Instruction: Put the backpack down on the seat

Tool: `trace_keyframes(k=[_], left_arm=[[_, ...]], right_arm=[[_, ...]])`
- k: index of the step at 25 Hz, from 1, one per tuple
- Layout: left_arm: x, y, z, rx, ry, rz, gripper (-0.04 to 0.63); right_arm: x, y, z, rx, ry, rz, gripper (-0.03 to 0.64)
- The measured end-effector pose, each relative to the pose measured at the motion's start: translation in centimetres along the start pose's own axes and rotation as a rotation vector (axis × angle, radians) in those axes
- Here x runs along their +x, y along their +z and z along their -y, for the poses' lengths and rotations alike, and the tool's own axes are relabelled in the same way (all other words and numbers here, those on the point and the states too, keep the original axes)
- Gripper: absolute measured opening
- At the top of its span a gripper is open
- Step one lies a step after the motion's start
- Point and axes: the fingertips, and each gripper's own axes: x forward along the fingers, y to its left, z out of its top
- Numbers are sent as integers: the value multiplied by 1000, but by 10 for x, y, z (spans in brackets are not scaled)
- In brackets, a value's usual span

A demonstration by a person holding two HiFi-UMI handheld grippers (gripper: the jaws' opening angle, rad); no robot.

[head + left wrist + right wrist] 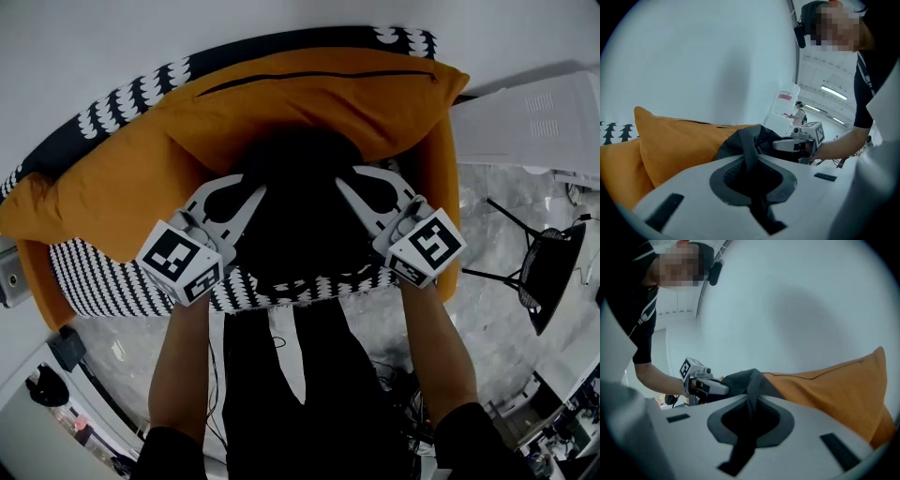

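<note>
A black backpack (298,206) hangs over the seat (309,289), in front of a big orange cushion (309,103). My left gripper (246,202) grips its left side and my right gripper (352,192) grips its right side. In the left gripper view a dark strap of the backpack (751,150) runs between the shut jaws of the left gripper (752,185). In the right gripper view another strap of the backpack (752,390) is pinched the same way in the right gripper (747,425). Each gripper view shows the other gripper beyond the bag. The bag's underside is hidden.
The seat is a black-and-white patterned armchair with orange sides (445,178). A white box (530,122) stands at the right, with a black stand (548,267) on the marble floor (487,244) below it. The white wall (94,47) is behind the chair.
</note>
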Motion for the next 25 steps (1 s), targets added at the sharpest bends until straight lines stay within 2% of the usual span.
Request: trace_keyframes(k=[8, 13, 19, 20, 21, 22, 23, 25], left_arm=[[9, -5, -18, 7, 24, -18, 28], [14, -5, -26, 10, 26, -25, 28], [11, -4, -28, -28, 23, -4, 28], [8, -4, -29, -31, 28, 1, 29], [6, -4, -31, -35, 35, 6, 37], [3, -4, -33, -39, 44, 12, 62], [0, -3, -35, -44, 52, 20, 102], [-8, 0, -37, -56, 61, 41, 117]], right_arm=[[12, -5, 14, 14, -28, -2, 29], [20, -7, 20, 0, -40, -41, 29], [20, -8, 21, -5, -60, -47, 32], [20, -7, 21, 2, -64, -42, 52], [19, -6, 22, 8, -70, -35, 95], [17, -5, 23, 13, -77, -28, 110], [15, -3, 24, 16, -83, -21, 110], [9, 2, 25, 13, -89, -8, 110]])
